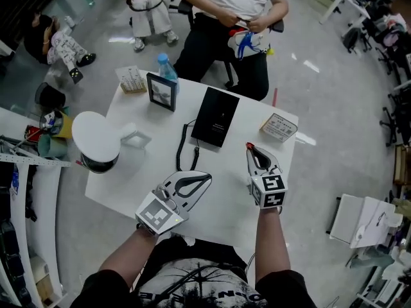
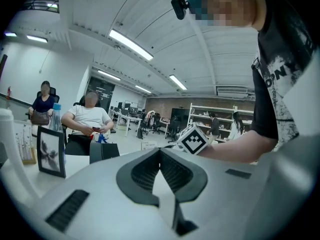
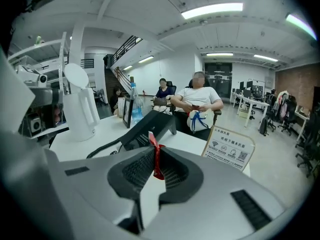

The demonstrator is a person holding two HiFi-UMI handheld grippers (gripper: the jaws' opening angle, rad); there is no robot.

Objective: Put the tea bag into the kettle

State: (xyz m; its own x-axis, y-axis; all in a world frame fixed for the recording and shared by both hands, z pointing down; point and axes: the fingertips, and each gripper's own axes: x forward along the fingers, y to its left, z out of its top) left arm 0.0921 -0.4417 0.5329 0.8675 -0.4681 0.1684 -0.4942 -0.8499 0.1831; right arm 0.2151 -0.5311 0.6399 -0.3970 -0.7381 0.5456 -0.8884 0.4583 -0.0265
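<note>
Pinching the red tea bag point(image 3: 155, 156) tight in the right gripper point(image 1: 252, 151); left gripper point(image 1: 205, 177) shut on nothing. Need to carry it left, across to the kettle point(image 1: 96, 140).

Bright ceiling strip lights point(image 2: 131, 45), heavy fisheye edges

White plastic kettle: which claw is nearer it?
Left. The left claw lies right of the white kettle, nearer the person; the right claw, pinching a red tea bag, is farther right.
</note>
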